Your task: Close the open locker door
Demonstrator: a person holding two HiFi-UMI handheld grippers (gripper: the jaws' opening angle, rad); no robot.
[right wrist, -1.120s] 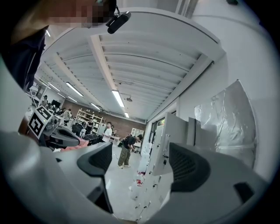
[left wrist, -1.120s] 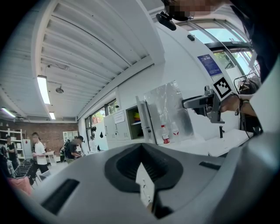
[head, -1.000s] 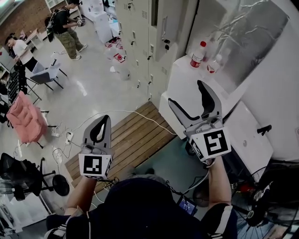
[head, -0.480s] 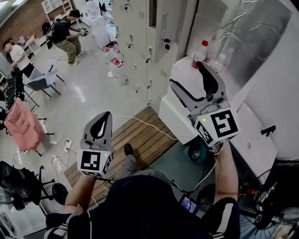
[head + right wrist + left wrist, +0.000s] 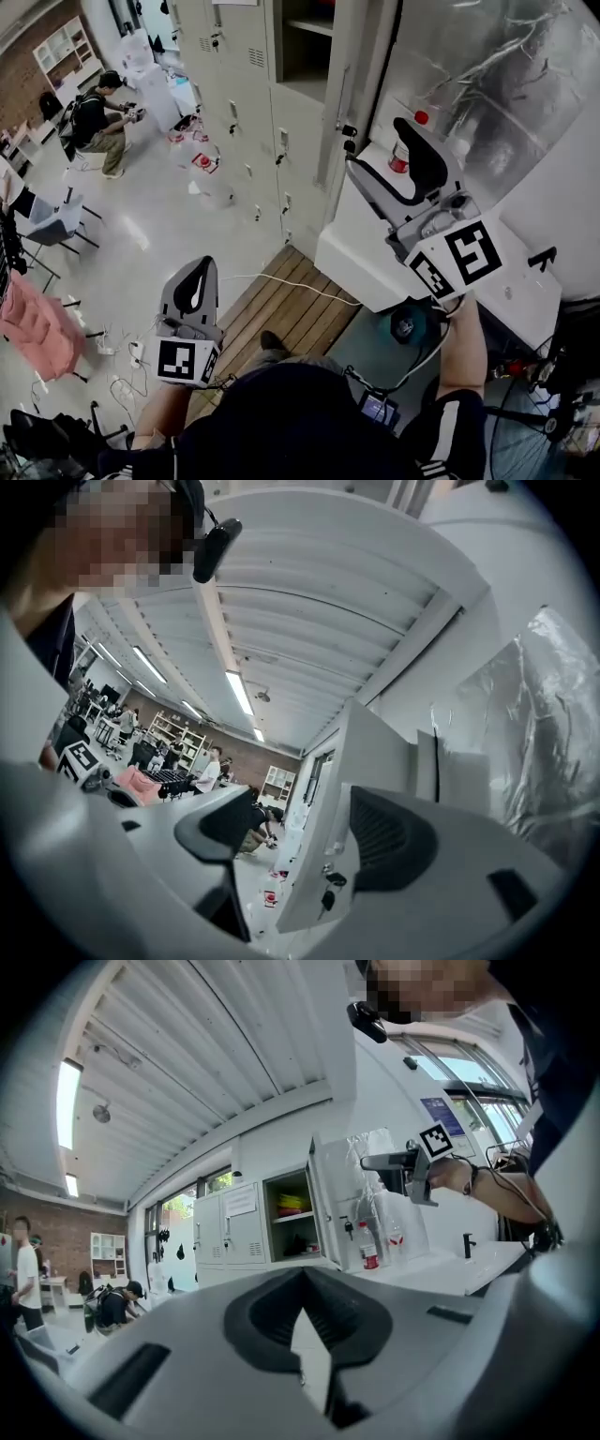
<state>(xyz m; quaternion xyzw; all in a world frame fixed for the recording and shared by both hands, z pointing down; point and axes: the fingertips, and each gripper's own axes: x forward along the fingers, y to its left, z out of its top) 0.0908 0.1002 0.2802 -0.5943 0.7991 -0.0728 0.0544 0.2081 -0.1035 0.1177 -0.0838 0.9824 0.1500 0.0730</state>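
A bank of grey lockers [image 5: 244,103] stands ahead. One upper compartment [image 5: 305,37] is open, with yellow items on its shelf [image 5: 292,1206]. Its door [image 5: 349,75] swings out toward me edge-on, and keys [image 5: 347,138] hang from its lock. My right gripper [image 5: 375,147] is raised at the door's free edge. Its jaws are closing, with the door [image 5: 352,808] and keys [image 5: 328,892] seen between them, and the pads do not press on anything. My left gripper [image 5: 200,262] hangs low over the floor, shut and empty. The left gripper view shows the right gripper [image 5: 412,1162] by the door [image 5: 328,1208].
A white counter [image 5: 366,253] with a red-capped bottle [image 5: 405,150] stands right of the door, under a plastic-wrapped wall [image 5: 506,84]. A wooden platform [image 5: 272,300] with a white cable lies below. A crouching person [image 5: 94,127] and a pink chair [image 5: 33,323] are at the left.
I have moved closer to the lockers. My right gripper has risen and gone forward to the open door's edge, its jaws a little narrower. The left gripper has dropped lower in view.
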